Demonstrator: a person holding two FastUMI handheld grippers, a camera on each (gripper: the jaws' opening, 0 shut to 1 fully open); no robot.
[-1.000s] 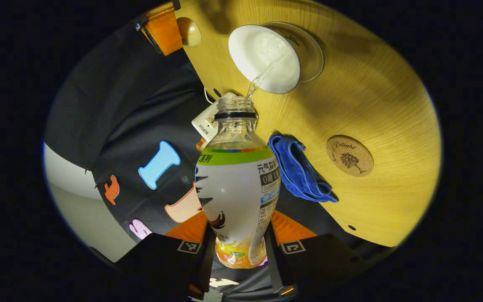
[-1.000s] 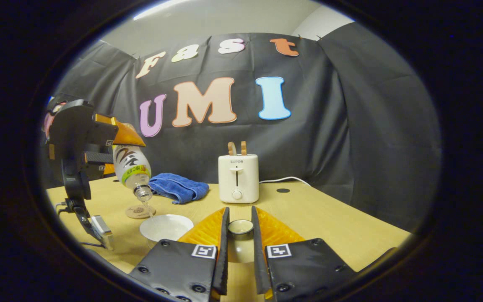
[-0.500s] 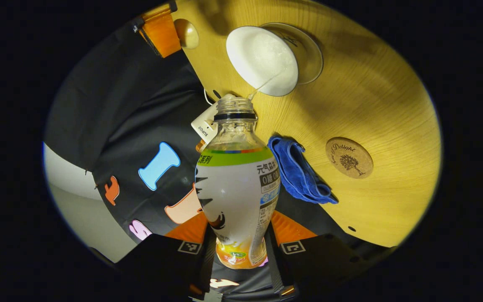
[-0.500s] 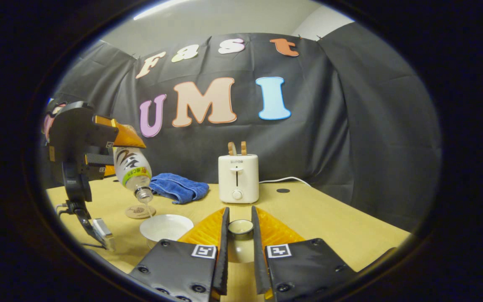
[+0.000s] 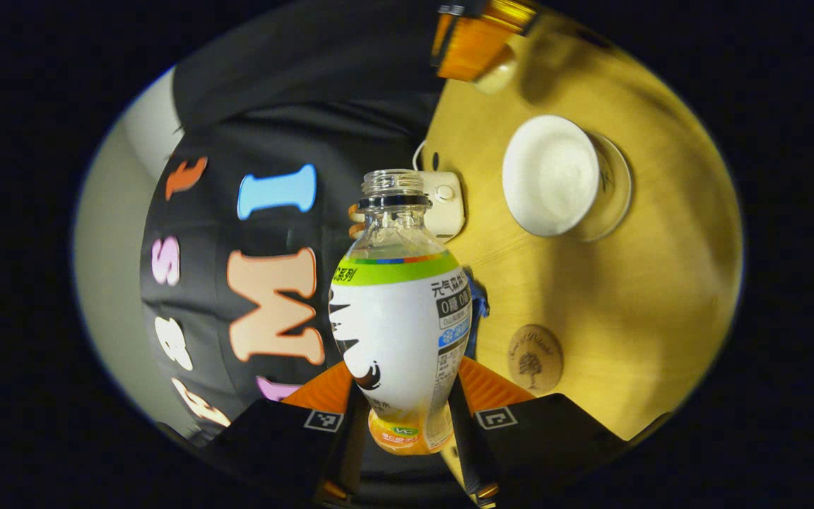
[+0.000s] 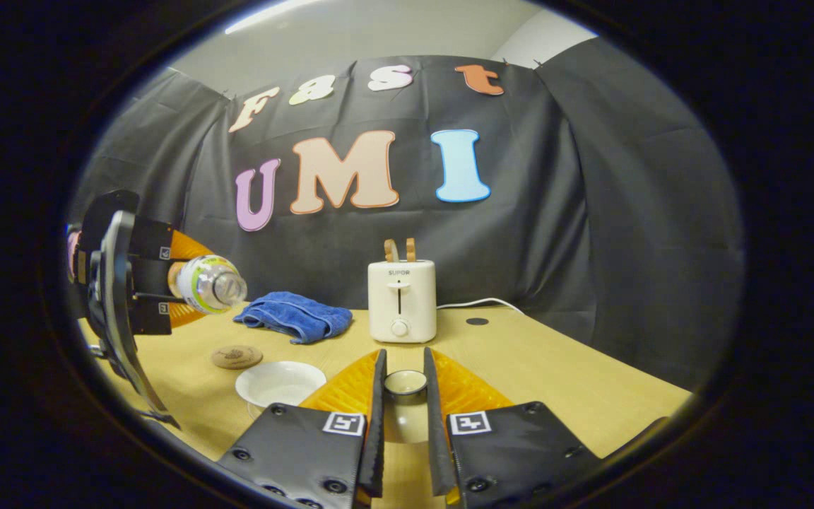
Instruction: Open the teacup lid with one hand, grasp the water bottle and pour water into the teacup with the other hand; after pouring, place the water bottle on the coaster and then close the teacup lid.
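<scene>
Since a second ago the clear plastic water bottle with the white and green label [image 5: 400, 318] has tipped back from its pour, clamped in the left gripper [image 5: 401, 424]. It now lies near level, off to the side of the white porcelain teacup [image 6: 280, 382]. Pouring looks finished; next it must be stood upright on the round cork coaster [image 6: 236, 355], while the right gripper [image 6: 404, 396], closed on the teacup's white lid [image 6: 405, 382], holds off.
</scene>
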